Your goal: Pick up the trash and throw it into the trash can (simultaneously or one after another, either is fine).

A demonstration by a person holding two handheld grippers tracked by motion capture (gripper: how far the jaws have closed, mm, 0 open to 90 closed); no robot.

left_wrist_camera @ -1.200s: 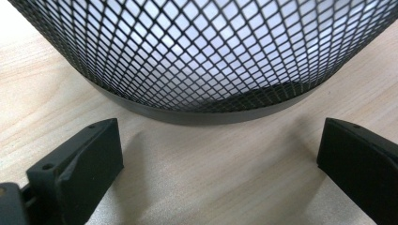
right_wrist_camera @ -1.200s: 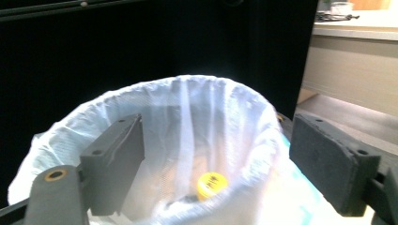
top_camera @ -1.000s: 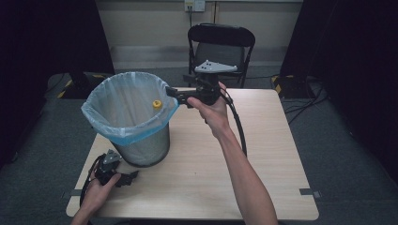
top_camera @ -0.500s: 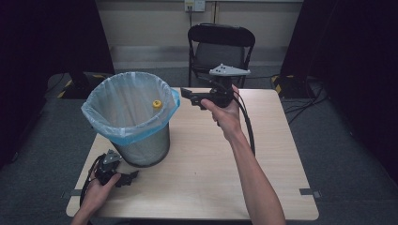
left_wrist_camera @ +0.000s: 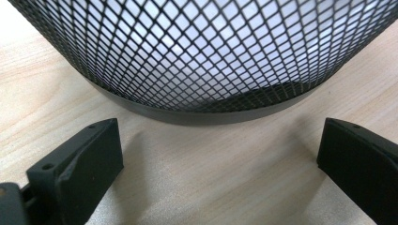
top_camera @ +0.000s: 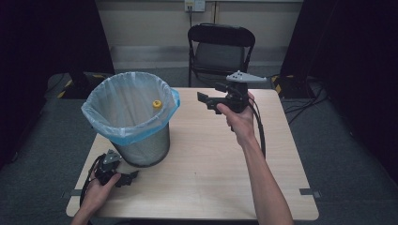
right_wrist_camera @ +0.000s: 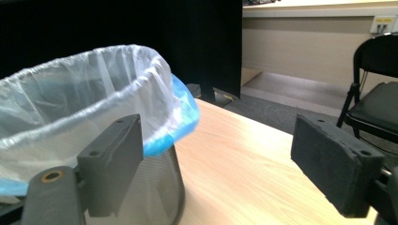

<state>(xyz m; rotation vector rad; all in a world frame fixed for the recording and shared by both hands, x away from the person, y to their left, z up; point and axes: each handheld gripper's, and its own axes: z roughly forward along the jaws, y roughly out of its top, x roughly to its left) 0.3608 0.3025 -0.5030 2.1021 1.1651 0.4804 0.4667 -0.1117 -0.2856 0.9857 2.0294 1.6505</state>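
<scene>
Bin [top_camera: 141,136] stands upright on the left half of the table [top_camera: 211,187], a black mesh basket with a clear-and-blue liner [top_camera: 129,105] folded out over its rim, so the mouth is held wide for anything dropped in. A small yellow object [top_camera: 156,104] sits inside against the far wall of the liner; whether it rests on the plastic or hangs in a fold I cannot tell. The right gripper [top_camera: 206,99] is held in the air over the far middle of the table, well apart from the bin, its jaws pointing toward the rim; its own view shows them spread wide with nothing between, which reads as a hand that carries no load. The left gripper [top_camera: 126,177] lies low on the table just beside the bin's base, near the front edge; its own view shows its jaws apart, bare tabletop between them and the mesh wall close ahead, not touching. In my judgement it is parked there, near enough to steady the base if needed. A folding chair [top_camera: 220,47] stands beyond the table.
</scene>
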